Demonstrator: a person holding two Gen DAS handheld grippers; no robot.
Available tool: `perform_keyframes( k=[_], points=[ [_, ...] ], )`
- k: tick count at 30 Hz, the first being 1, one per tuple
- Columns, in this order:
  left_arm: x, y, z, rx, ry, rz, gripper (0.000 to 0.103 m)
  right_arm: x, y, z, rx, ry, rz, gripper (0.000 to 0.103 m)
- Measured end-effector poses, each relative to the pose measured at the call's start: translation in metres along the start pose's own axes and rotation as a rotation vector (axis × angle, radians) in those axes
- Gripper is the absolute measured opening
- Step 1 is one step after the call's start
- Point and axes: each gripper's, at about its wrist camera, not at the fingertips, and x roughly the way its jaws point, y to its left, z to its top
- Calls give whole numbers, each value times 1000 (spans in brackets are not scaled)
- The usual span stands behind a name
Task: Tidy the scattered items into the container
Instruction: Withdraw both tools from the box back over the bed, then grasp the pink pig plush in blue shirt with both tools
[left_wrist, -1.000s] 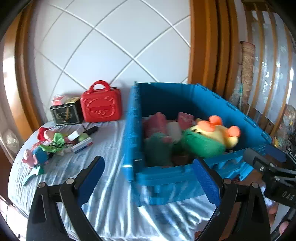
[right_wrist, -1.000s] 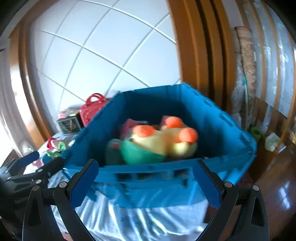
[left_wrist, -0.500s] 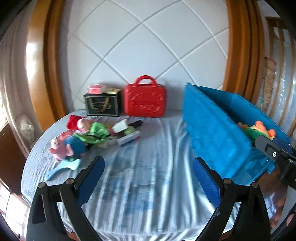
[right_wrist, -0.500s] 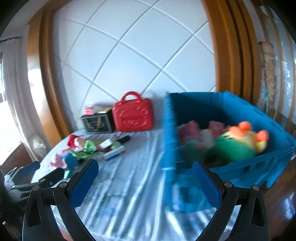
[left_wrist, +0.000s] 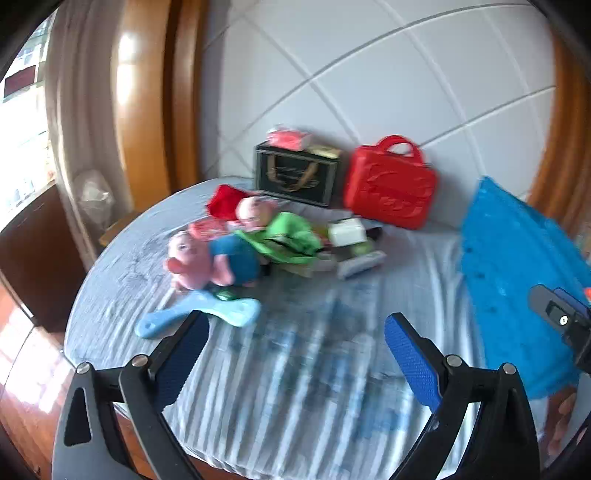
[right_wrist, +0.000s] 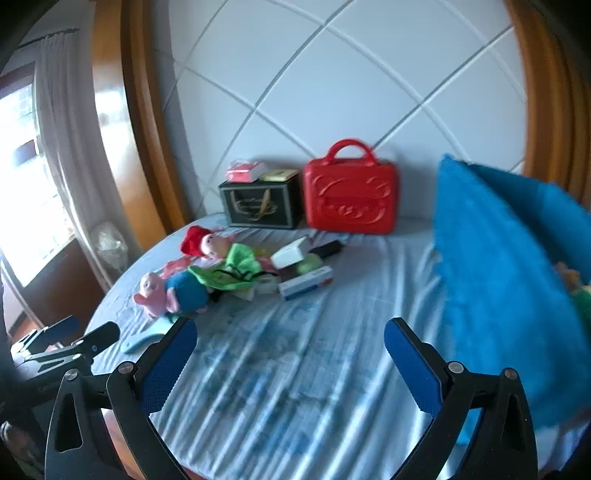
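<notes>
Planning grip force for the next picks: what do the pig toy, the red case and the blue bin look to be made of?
Pig toy: soft plush fabric, matte and rounded, probably squashy. Red case: likely hard moulded plastic, with a slight sheen and embossed relief. Blue bin: looks like rigid plastic, with textured, perforated walls, though blur hides detail.

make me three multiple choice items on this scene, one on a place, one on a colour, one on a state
1. Where is the red case?
A. beside the black box, against the wall
B. inside the blue bin
C. on the floor

2. What colour is the comb?
A. yellow
B. light blue
C. black

3. How are the left tongs?
A. shut on a toy
B. open, holding nothing
C. shut on the comb

Key: 1 A, it stands right of the box at the wall; 2 B, pale blue against the sheet; 3 B, fingers wide apart over bare sheet.
</notes>
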Motion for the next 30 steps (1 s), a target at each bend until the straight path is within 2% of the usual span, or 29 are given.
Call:
perform_keyframes(
  k=[6, 12, 20, 24, 30],
  points=[
    [52, 36, 20, -27, 27, 130, 97, 78, -3, 22, 14, 66, 55, 103],
    [87, 64, 27, -71, 78, 179, 97, 147, 0, 34, 12, 170, 88, 103],
    [140, 89, 56, -48, 116, 143, 97, 196, 16, 41, 50, 218, 52, 103],
    [171, 119, 61, -54, 150, 141, 97, 228, 41, 42, 29, 272, 34, 103],
    [209, 150, 55, -50, 228, 146, 97, 267, 78, 38, 21, 322, 81, 103]
  ],
)
